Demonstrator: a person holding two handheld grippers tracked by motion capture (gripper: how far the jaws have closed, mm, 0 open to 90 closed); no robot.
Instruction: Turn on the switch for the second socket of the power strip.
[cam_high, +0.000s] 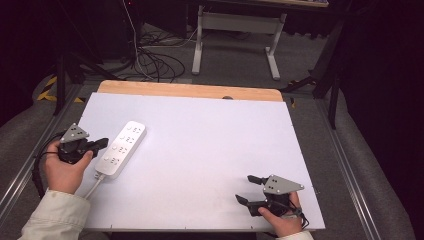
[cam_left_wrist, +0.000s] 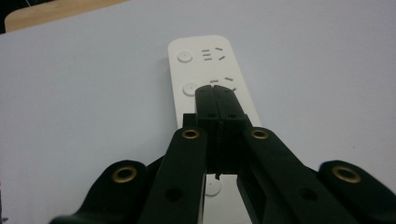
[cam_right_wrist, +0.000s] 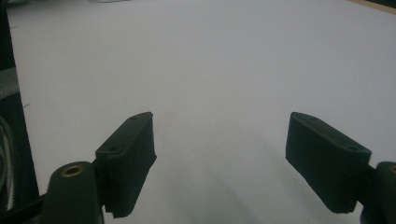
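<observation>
Your left gripper (cam_left_wrist: 215, 95) has its two black jaws pressed flat together with nothing between them, their tips poised over the long white plastic power strip (cam_left_wrist: 210, 79). From the left gripper view you cannot tell whether the tips touch the strip's face or sit just above it. Your right gripper (cam_right_wrist: 219, 149) has its black jaws spread wide, empty, with only the bare white tabletop (cam_right_wrist: 210, 60) between the pads.

From the high view, your left gripper (cam_high: 102, 143) sits at the left of the frame, its tip just beside the strip's left edge, and your left hand (cam_high: 62, 170) wraps the handle. The power strip (cam_high: 121, 148) lies slanted on the white sheet at left of centre, and its white cable leaves the near end toward the bottom edge. Your right gripper (cam_high: 246, 189) rests at the lower right, well apart from the strip, jaws pointing left.

The left gripper view adds the strip's round buttons and socket slots; the high view adds the wooden table edge (cam_high: 190, 90) at the far side and the tangled cables on the floor (cam_high: 155, 62) beyond.
</observation>
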